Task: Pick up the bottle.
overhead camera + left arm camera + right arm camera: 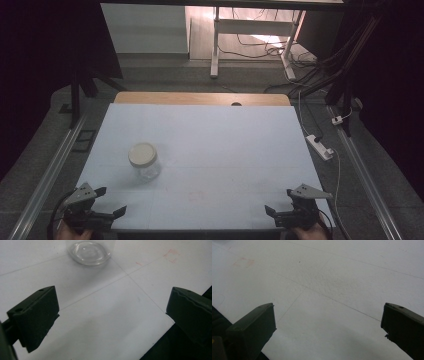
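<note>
Standing untouched left of centre on the white bench, lid on: one clear jar; left gripper and right gripper at lower frame corners, fingers spread and empty, no handling evident.

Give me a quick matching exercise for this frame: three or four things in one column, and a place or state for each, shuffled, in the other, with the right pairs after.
Things:
1. jar
2. left gripper
3. right gripper
4. power strip

Places or states:
A. open, at the near right corner of the table
B. on the floor, right of the table
C. upright on the white table top, left of centre, pale lid on
D. open, at the near left corner, with the jar ahead of its jaws

Pairs: 1-C, 2-D, 3-A, 4-B
</note>
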The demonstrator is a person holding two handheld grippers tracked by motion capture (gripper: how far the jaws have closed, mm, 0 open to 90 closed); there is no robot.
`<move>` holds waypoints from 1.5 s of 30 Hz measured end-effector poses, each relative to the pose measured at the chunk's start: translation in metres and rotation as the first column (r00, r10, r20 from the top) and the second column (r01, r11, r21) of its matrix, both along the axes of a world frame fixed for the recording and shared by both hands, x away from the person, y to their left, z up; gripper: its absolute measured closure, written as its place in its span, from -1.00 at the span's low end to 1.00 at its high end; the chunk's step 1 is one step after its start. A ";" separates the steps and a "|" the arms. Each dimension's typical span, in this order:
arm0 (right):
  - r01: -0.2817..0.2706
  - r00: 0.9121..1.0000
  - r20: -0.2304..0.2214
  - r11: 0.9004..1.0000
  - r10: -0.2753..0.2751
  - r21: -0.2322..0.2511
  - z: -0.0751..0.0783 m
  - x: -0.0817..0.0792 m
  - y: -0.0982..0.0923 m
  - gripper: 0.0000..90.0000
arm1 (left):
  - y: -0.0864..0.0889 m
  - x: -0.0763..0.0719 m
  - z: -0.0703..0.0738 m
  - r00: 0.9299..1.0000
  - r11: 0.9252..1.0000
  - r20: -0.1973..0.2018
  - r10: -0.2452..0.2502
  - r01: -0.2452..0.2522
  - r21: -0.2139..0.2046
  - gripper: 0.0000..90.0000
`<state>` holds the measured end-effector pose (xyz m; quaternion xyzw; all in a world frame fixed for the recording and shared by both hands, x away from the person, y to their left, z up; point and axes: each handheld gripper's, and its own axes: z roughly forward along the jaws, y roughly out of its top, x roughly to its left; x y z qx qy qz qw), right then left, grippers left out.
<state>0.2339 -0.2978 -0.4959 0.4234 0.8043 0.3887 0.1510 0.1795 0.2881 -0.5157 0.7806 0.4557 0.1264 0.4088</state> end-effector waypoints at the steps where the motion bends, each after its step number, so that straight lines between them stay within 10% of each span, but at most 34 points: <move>1: 0.000 1.000 0.000 1.000 0.000 0.000 0.000 0.000 0.000 -1.00 | 0.000 0.000 0.000 1.000 1.000 0.000 0.000 0.000 0.000 -1.00; 12: -0.012 1.000 -0.002 1.000 0.012 0.000 0.000 0.000 0.001 -0.95 | -0.010 0.012 -0.001 0.996 0.997 0.052 -0.075 0.074 0.016 -1.00; 45: -0.021 1.000 -0.009 1.000 0.021 -0.012 -0.001 0.001 0.002 -0.95 | -0.026 0.069 -0.005 0.998 0.997 0.064 0.015 -0.020 0.079 -1.00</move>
